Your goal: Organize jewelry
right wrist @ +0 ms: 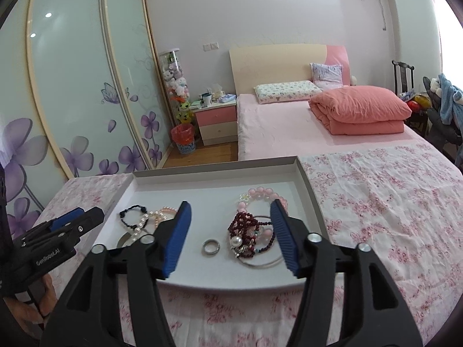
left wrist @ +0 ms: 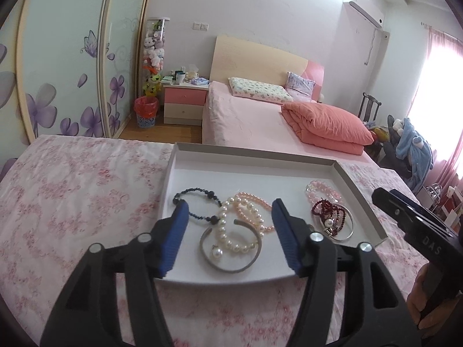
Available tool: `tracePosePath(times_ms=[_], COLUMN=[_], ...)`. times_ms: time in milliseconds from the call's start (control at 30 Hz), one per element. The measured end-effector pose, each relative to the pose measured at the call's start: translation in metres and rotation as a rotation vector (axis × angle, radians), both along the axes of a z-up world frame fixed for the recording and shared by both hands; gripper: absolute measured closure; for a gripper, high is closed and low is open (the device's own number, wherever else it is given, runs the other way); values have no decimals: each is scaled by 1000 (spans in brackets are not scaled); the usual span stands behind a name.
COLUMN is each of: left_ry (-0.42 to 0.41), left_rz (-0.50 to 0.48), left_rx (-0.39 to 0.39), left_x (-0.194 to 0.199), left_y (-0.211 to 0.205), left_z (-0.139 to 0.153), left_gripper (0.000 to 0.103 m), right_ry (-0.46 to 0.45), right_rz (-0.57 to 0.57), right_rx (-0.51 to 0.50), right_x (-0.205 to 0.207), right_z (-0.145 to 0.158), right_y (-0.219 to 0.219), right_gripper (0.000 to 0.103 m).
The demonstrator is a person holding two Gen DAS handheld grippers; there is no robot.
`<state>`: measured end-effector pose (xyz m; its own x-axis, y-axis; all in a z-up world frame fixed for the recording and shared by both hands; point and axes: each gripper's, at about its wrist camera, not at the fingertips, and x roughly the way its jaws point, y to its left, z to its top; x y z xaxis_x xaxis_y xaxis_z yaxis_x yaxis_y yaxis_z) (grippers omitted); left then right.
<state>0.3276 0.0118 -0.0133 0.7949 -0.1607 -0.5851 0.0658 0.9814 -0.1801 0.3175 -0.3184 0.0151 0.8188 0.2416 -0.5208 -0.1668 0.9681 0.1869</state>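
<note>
While both grippers are hovering with jaws spread and empty, sorting is pending; next, pinching the ring (right wrist: pixel 211 247) at six o'clock in the tray (right wrist: pixel 306 190).

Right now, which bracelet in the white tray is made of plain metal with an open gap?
The silver metal cuff bracelet at the tray's near edge: a smooth open band, unlike the beaded strands. The white pearl bracelet lies across it.

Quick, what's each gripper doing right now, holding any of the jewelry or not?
Left gripper: open, holding nothing, above the white pearl bracelet in the tray.
Right gripper: open, holding nothing, above the silver ring.
</note>
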Motion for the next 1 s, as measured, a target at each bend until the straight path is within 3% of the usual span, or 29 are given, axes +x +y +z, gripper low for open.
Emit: tracePosePath(times_ms=[67, 300, 467, 1000], left_ry=[-7, -32, -86, -213], left_rz=[9, 25, 13, 42], left_rx=[-2, 8, 78, 140], left_x=[-10, -50, -94, -193], left_y=[5, 12, 7, 1], left_z=[2, 9, 16, 21], left_gripper=[30, 14, 5, 4], right_ry=[-11, -36, -30, -83], right_rz=[5, 34, 39, -37], right_rx=[-5, -32, -40, -59], right_x=[-9, -43, -72, -162], right_z=[2, 7, 6, 6], right_y=[0, 2, 2, -7], right_gripper=[34, 11, 6, 2])
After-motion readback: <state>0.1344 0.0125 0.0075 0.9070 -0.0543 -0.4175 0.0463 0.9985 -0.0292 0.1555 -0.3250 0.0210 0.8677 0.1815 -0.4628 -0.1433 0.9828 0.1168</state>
